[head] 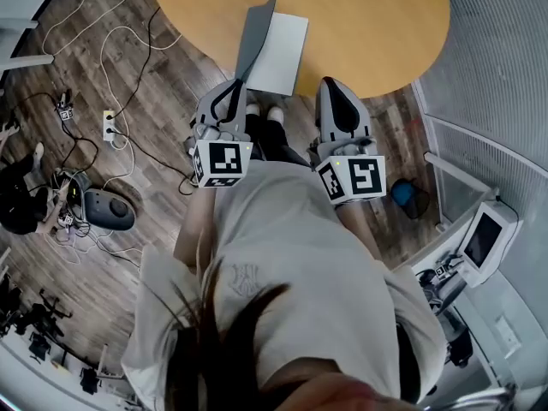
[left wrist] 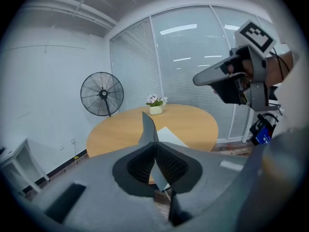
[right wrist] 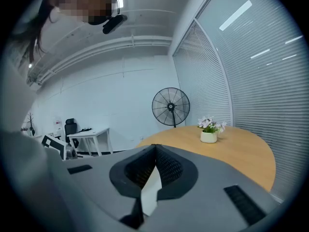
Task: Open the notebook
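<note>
Notebook (head: 281, 54): lies at the near edge of the round table (head: 368, 24), straight in front of the person. It is thin, with white pages.
Cover (head: 254, 41): grey, lifted off the first page (left wrist: 170, 135) and standing steeply along the notebook's left side, where the hinge appears to run.
Left gripper (head: 233, 92): jaws closed on the cover's near edge. In the left gripper view the sheet rises straight out from between the pads (left wrist: 166, 161).
Right gripper (head: 334, 92): to the right of the notebook, near the table's edge and apart from the cover. Its jaw tips meet. A white patch shows in the gap behind the tips, and the views do not show what it is.
Stiffness (judged): the cover stands above the jaws without drooping and shows only a slight bow, so it is probably card, springy rather than limp.
Weight (judged): light. The whole notebook may slide or lift with the cover if the pages are not held down.
Surface (judged): smooth, so a shallow pinch may slip. A deeper bite on the edge holds better.
Where to hold (judged): the free edge of the cover, away from the hinge. The white page's near right corner is free for steadying.
Care (judged): a pull across the hinge could crease the cover. A swing about the hinge line loads it least.
Far background: a plant pot (left wrist: 155, 109) on the table and a standing fan (left wrist: 102, 94), both well clear.
</note>
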Available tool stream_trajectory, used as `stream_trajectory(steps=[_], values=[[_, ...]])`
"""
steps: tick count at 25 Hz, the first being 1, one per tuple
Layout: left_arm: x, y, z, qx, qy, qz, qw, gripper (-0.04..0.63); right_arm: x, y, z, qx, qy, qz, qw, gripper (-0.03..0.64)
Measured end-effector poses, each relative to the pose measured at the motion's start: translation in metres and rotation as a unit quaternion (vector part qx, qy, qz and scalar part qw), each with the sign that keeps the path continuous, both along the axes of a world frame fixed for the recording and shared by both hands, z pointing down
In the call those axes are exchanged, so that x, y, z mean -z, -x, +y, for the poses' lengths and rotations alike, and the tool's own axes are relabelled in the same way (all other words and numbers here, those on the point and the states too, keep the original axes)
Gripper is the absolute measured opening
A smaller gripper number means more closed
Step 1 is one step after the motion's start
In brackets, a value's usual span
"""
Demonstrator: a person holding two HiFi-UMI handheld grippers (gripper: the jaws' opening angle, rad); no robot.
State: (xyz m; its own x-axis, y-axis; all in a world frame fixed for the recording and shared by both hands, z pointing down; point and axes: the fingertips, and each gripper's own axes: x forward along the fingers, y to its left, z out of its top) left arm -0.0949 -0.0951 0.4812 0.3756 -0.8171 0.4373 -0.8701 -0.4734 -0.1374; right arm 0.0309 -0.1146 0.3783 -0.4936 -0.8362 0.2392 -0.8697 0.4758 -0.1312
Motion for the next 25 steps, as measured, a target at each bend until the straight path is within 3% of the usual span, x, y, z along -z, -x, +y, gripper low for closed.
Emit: stream_trajectory(steps=[16, 25], values=[[-0.004, 0.068, -0.004, 0.089, 0.002, 0.013, 0.9960, 0.025, 0.007, 0.026, -0.004, 0.014, -0.009, 0.009, 1.000, 0.002], [-0.021, 0.101, -0.007, 0.129, 0.022, 0.025, 0.9910, 0.026, 0.005, 0.033, -0.007, 0.014, -0.010, 0.019, 1.000, 0.002]])
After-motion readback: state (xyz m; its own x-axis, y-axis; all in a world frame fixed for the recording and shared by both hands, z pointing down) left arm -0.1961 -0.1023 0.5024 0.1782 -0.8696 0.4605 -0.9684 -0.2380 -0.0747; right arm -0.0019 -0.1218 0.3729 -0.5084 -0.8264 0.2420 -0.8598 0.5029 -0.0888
